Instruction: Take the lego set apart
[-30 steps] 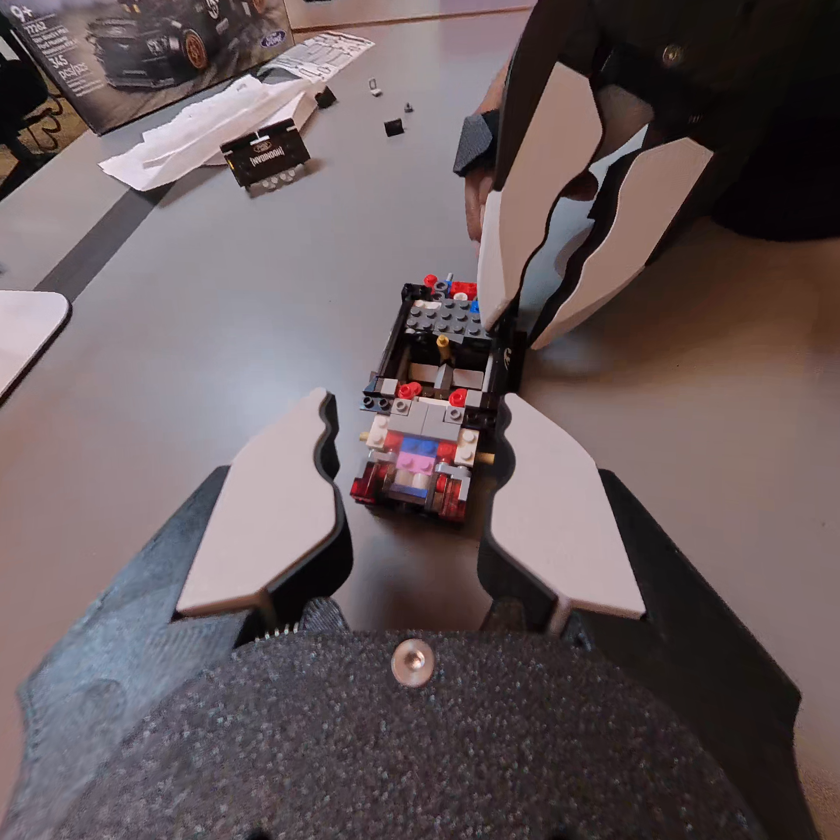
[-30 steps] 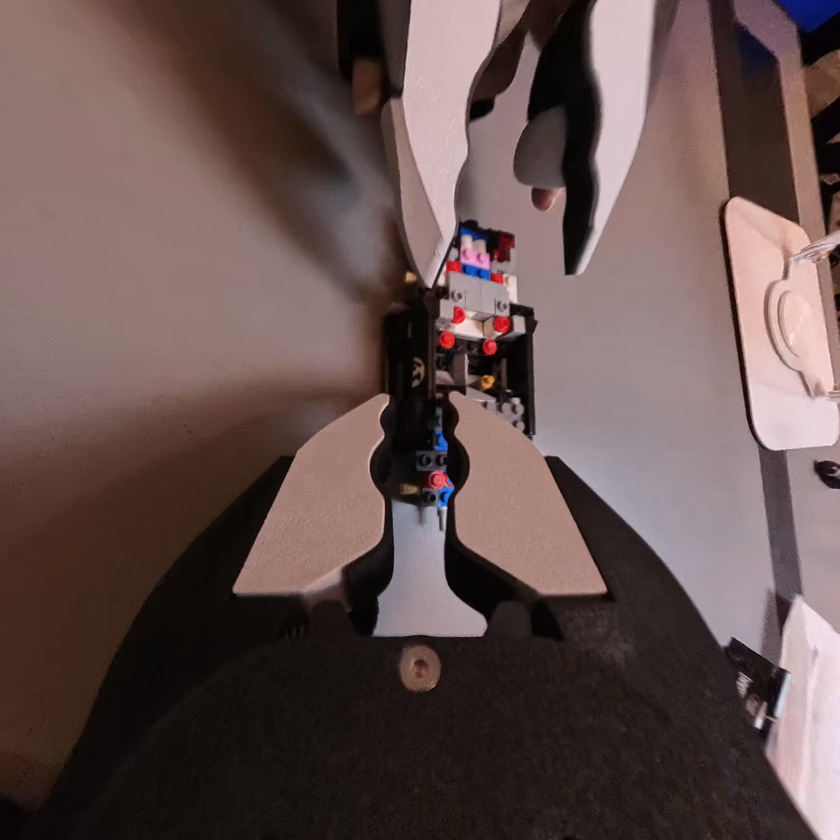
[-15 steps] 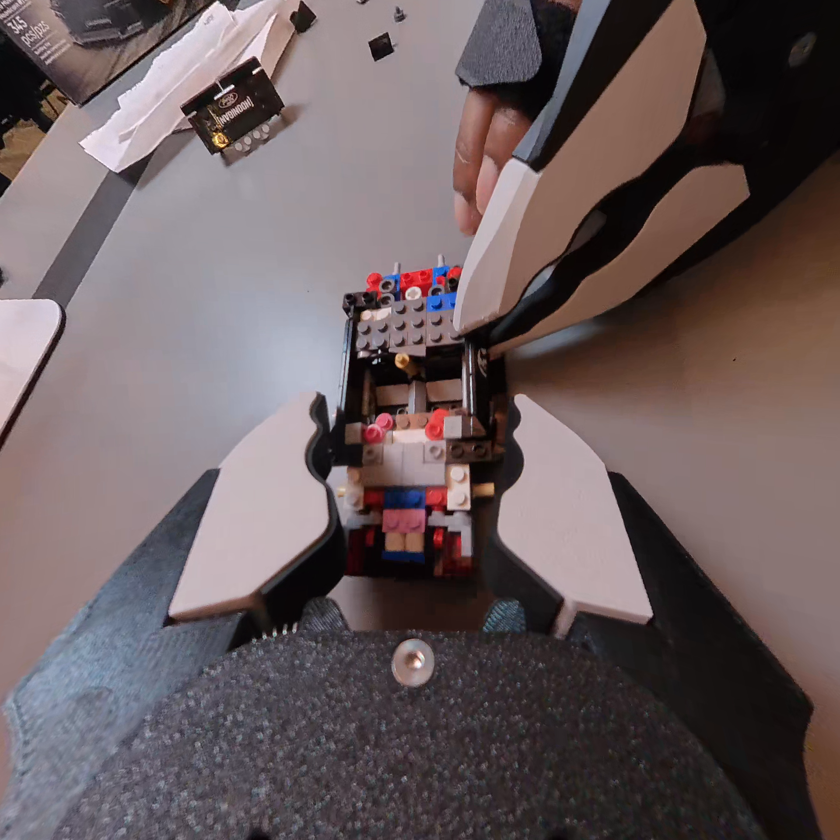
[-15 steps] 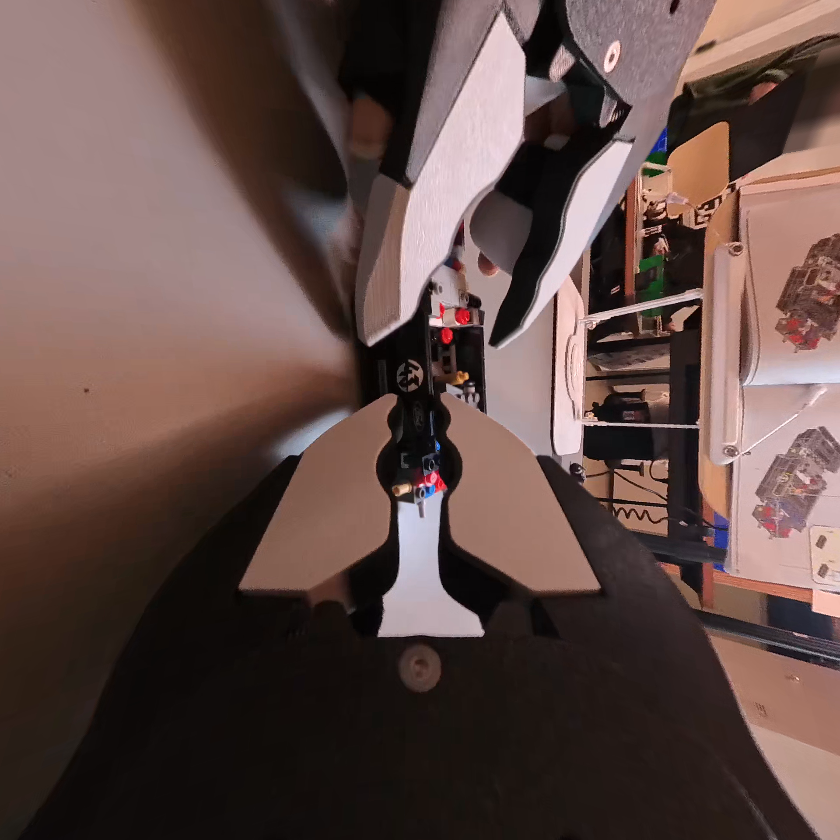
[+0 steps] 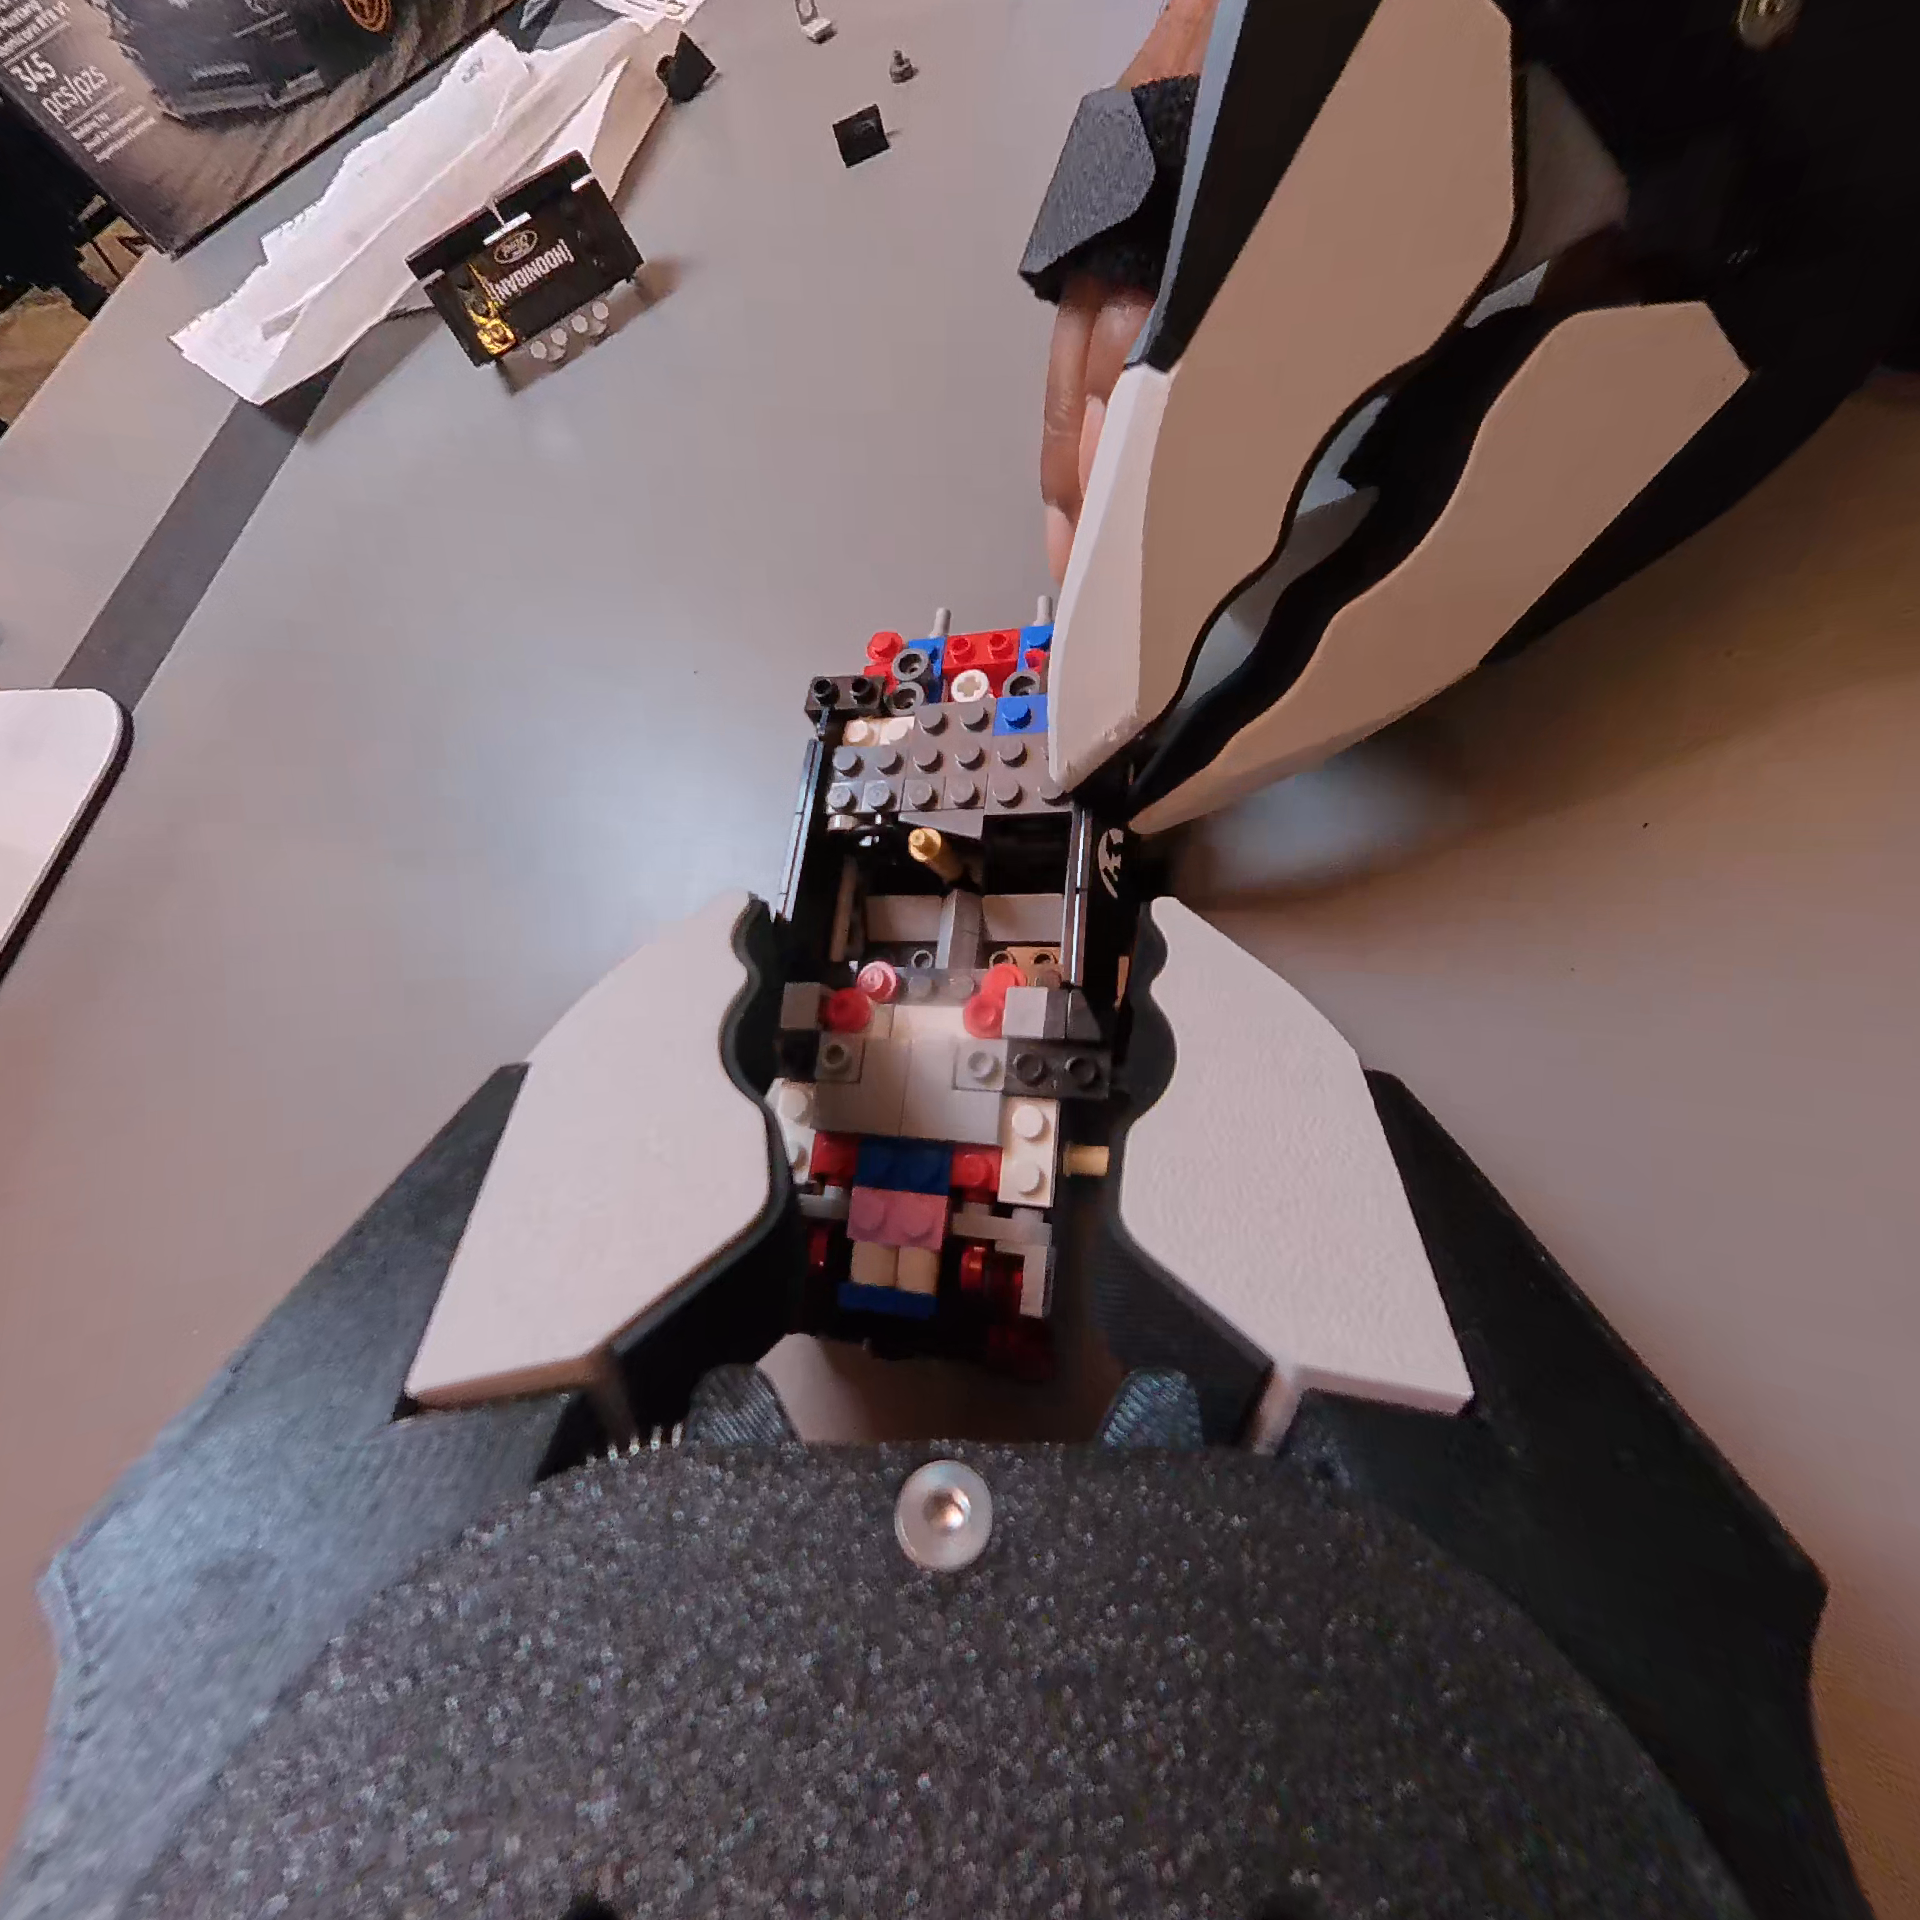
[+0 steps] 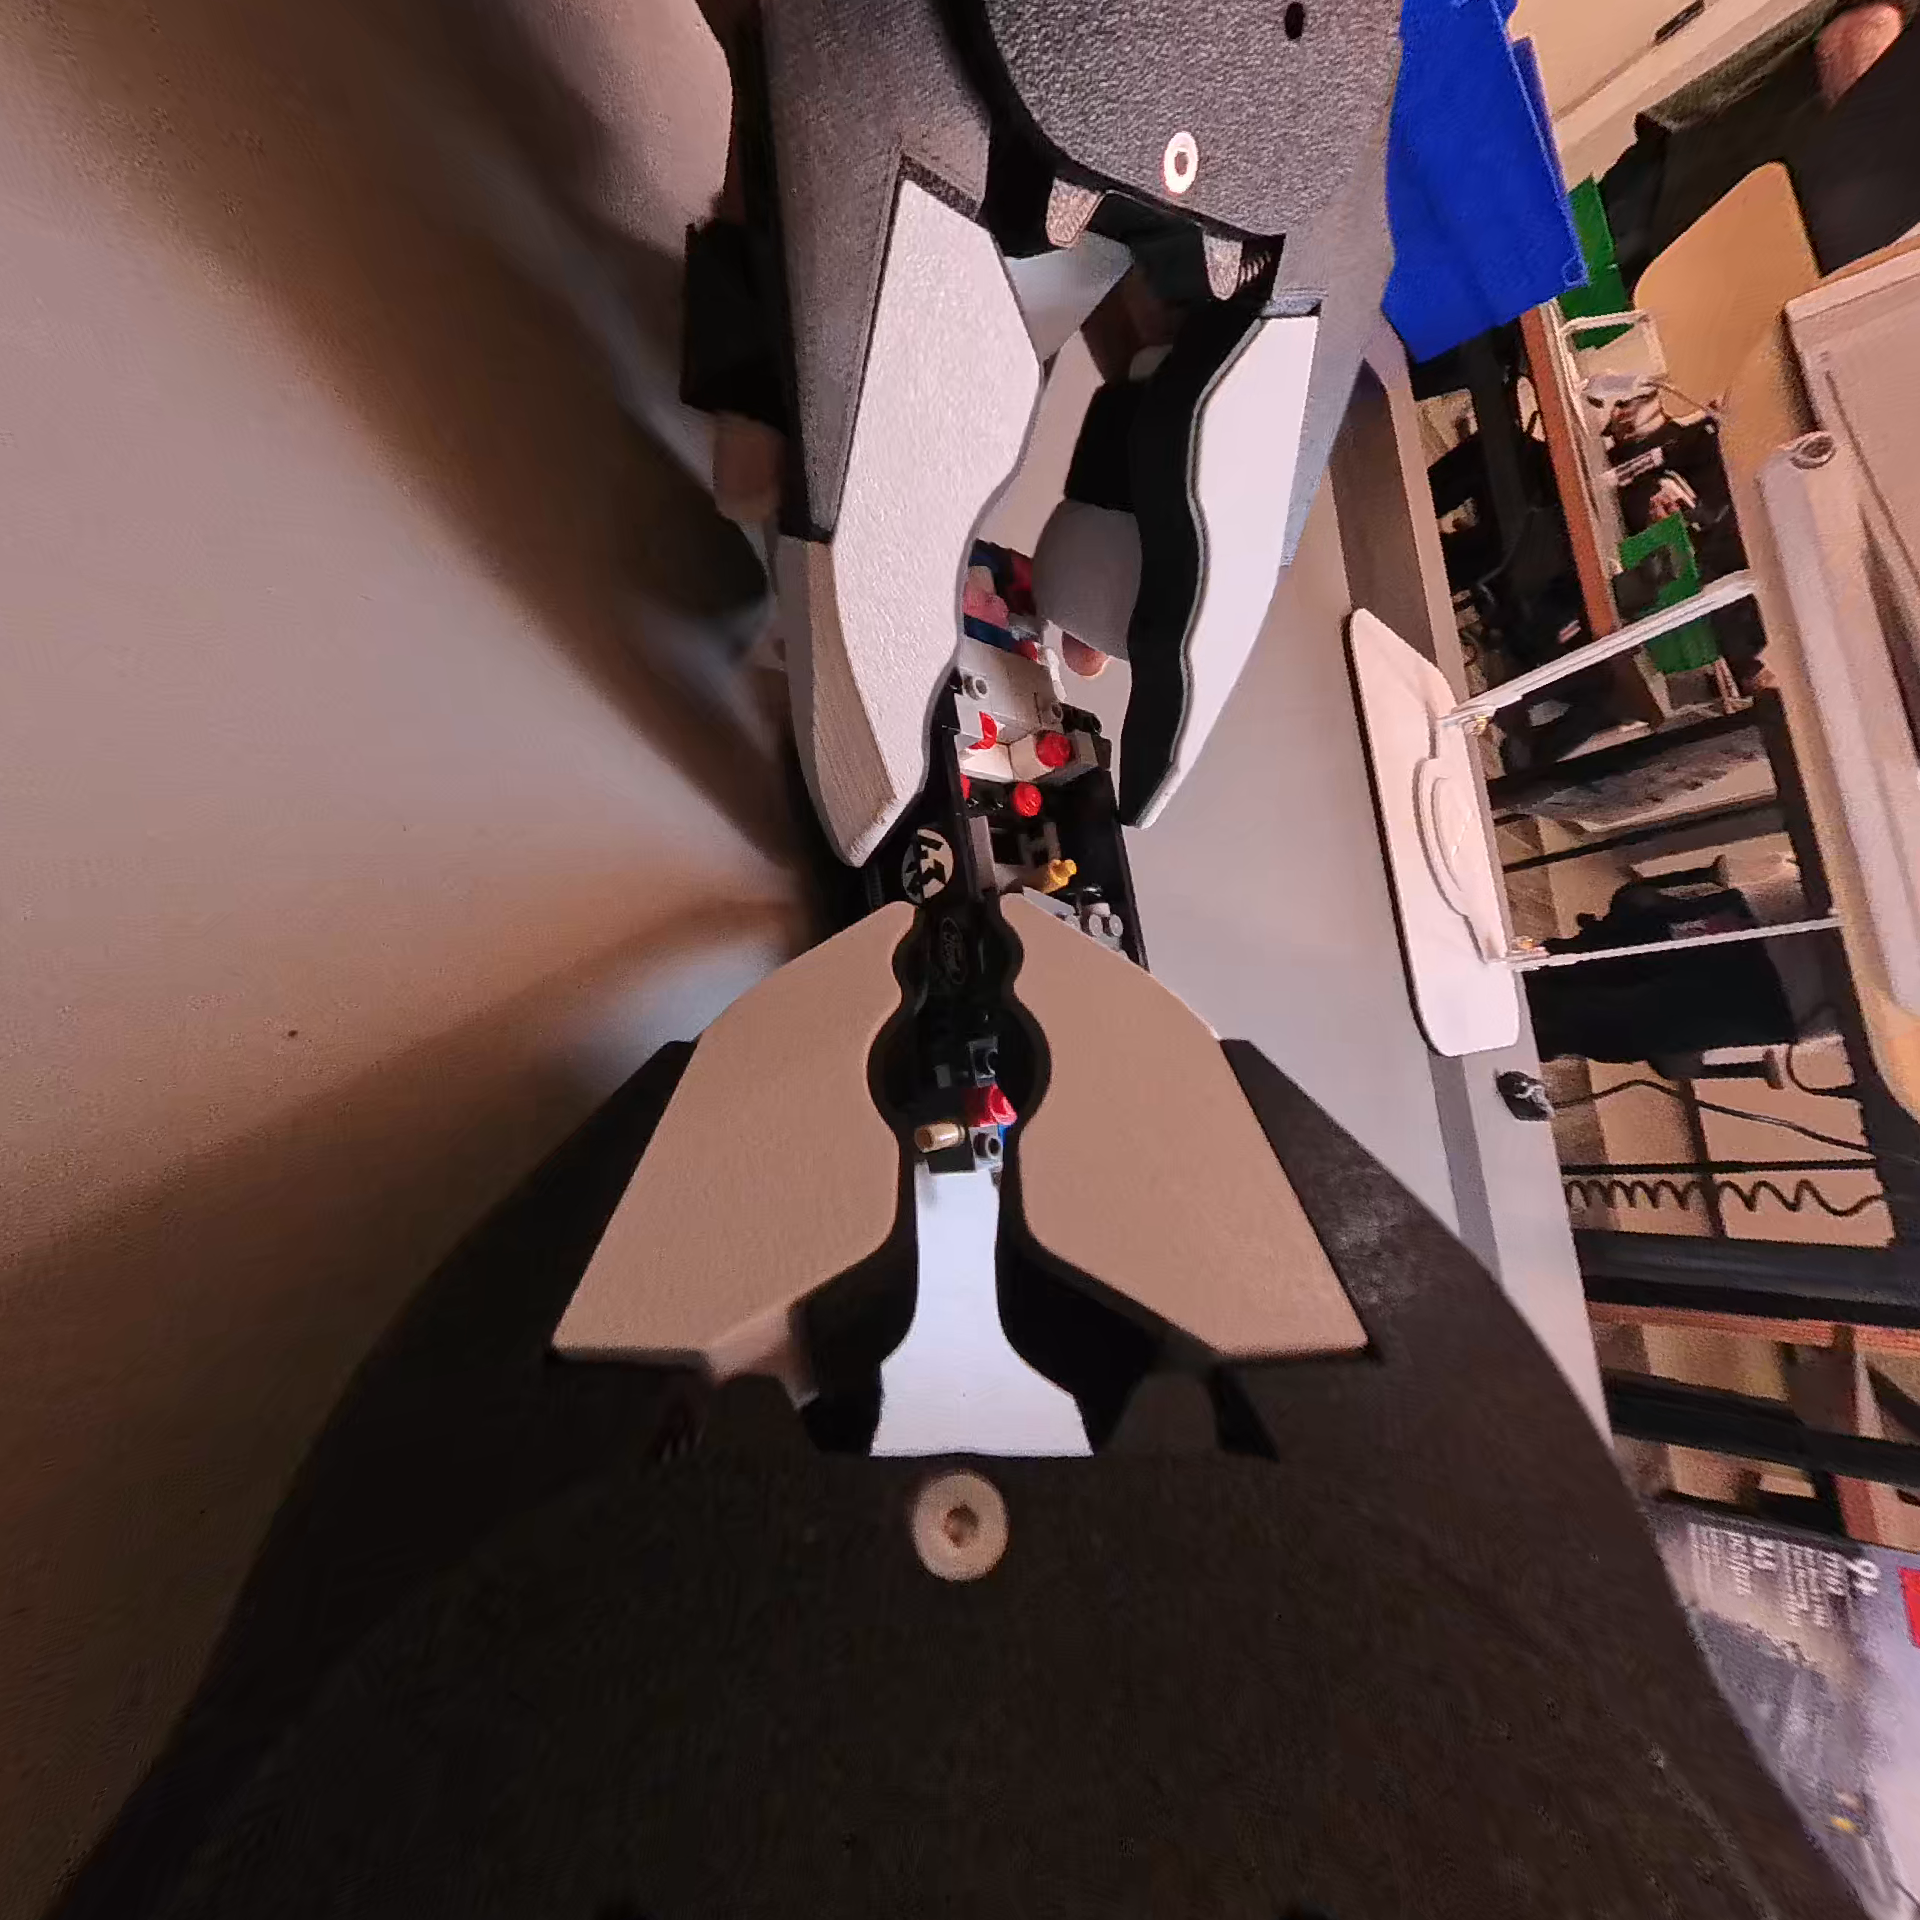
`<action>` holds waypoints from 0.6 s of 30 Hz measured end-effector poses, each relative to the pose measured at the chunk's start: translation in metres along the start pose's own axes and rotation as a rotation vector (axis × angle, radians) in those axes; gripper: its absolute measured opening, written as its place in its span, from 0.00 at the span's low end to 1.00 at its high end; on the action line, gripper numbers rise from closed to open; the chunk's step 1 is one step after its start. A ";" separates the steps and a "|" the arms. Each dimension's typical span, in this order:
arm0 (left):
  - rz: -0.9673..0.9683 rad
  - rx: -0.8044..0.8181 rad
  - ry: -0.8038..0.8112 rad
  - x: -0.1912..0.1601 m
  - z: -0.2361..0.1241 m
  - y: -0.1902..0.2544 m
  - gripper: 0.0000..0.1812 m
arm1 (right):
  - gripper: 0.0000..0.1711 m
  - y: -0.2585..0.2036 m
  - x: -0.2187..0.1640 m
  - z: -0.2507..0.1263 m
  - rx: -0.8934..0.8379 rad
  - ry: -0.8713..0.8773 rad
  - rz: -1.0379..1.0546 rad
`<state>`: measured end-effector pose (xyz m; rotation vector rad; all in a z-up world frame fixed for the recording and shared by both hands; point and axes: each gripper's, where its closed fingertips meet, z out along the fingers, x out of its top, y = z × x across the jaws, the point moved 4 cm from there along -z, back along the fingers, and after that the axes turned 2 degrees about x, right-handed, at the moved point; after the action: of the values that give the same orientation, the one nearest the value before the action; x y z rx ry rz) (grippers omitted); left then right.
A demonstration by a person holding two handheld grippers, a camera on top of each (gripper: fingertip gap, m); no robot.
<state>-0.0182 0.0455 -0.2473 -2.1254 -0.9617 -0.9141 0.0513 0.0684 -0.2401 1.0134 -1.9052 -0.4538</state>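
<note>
Studded plastic lego set sits on the smooth grey table, left gripper clamped across its near end, right gripper pinching its printed black side panel.

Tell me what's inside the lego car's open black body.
Inside the lego car: a gold peg, grey plates, red studs. The floor beneath is hidden in shadow.
</note>
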 end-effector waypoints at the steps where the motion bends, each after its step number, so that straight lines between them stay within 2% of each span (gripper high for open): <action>1: 0.000 0.000 0.001 0.000 0.000 0.000 0.36 | 0.06 0.000 0.000 0.000 0.005 0.004 0.008; 18: 0.019 0.006 -0.008 -0.002 -0.001 0.002 0.38 | 0.05 -0.003 -0.001 -0.001 0.107 0.069 0.146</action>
<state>-0.0176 0.0428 -0.2489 -2.1307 -0.9449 -0.8931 0.0539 0.0670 -0.2422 0.9385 -1.9420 -0.2318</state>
